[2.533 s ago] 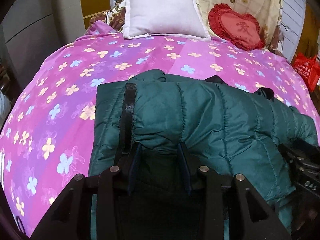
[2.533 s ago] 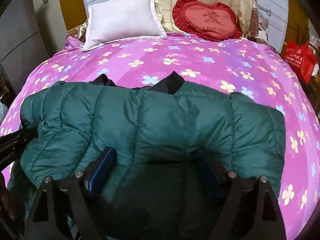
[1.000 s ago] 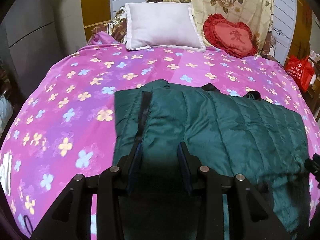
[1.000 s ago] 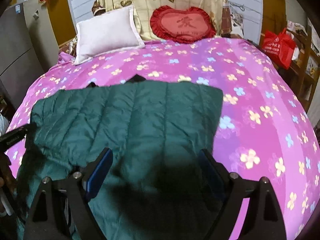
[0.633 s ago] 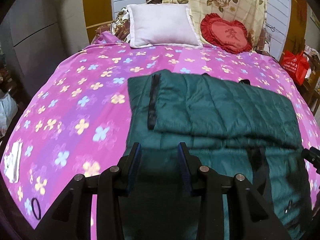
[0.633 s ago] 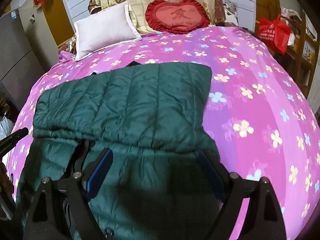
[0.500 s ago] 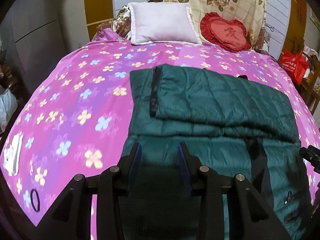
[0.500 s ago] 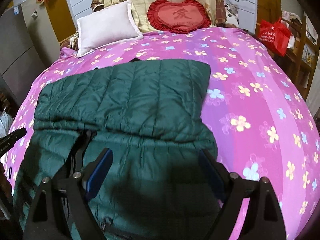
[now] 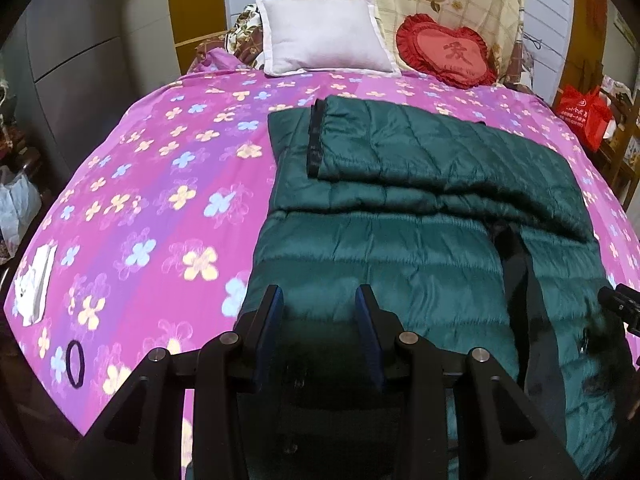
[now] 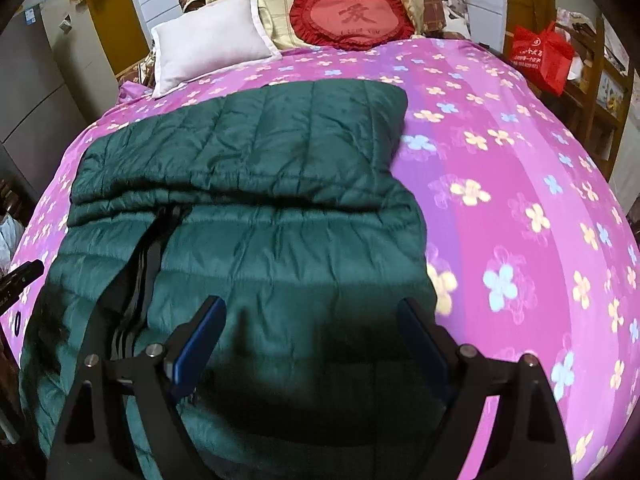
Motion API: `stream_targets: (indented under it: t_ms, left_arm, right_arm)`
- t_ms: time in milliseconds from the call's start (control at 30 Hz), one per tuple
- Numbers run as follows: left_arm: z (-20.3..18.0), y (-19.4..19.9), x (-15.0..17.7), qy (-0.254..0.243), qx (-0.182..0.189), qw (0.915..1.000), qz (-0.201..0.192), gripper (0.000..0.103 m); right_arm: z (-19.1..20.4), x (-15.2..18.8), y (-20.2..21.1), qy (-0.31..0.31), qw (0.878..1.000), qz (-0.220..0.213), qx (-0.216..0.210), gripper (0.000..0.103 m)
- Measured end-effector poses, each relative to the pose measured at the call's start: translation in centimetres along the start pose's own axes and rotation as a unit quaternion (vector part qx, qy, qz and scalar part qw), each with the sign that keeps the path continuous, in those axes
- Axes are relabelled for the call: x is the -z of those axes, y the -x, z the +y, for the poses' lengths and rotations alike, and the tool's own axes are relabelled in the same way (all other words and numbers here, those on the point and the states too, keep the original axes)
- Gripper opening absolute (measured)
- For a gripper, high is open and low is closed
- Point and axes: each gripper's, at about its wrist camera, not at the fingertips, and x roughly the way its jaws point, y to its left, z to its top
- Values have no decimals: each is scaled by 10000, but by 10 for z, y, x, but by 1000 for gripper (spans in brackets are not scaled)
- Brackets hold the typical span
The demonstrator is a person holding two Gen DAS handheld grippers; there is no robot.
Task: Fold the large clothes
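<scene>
Dark green quilted puffer jacket (image 9: 400,248) lies flat on the bed, near its foot, spread across the pink flowered bedspread (image 9: 168,184). Its far portion is doubled toward the near side, making a thick upper layer (image 10: 248,148) whose edge runs crosswise over the lower body. A black zipper strip (image 9: 314,142) shows along the left end of that layer, and the open front with its dark placket (image 10: 140,268) runs down the lower part. My reading: one fold is made and laid to rest, with at least one more needed to get a compact bundle.

Left gripper (image 9: 319,332) hovers over the near hem, jaws set fairly close together with nothing between them; released. Right gripper (image 10: 310,340) hangs over the right half of the hem, jaws spread wide, also empty. Both sit low and level with the near edge, probably because that edge is the next thing to pick up. Each gripper's tip pokes into the edge of the other's view, so they stand apart along the hem.

Further out: white rectangular pillow (image 9: 324,36) and red heart-shaped frilled cushion (image 9: 448,56) at the head, well apart from the jacket. A black hair tie (image 9: 75,363) and a white folded paper (image 9: 34,286) lie on the bedspread's left edge. A red shopping bag (image 10: 542,58) sits beyond the right side.
</scene>
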Motion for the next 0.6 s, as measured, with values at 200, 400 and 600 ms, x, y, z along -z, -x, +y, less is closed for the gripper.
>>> stream_targets:
  t_ms: [200,400,600]
  left_arm:
    - [5,7,22,-45,16,9999,111,28]
    - [9,13,40,-91,-20,9997,214,28]
    - [16,24,57,-73,-12,9996,256,28]
  right_arm:
    - [-1,19,13,95,9999,58,4,90]
    - [-4,39,24,153,9998,136,15,90]
    - [-8,56,34,152,9997,173,5,90]
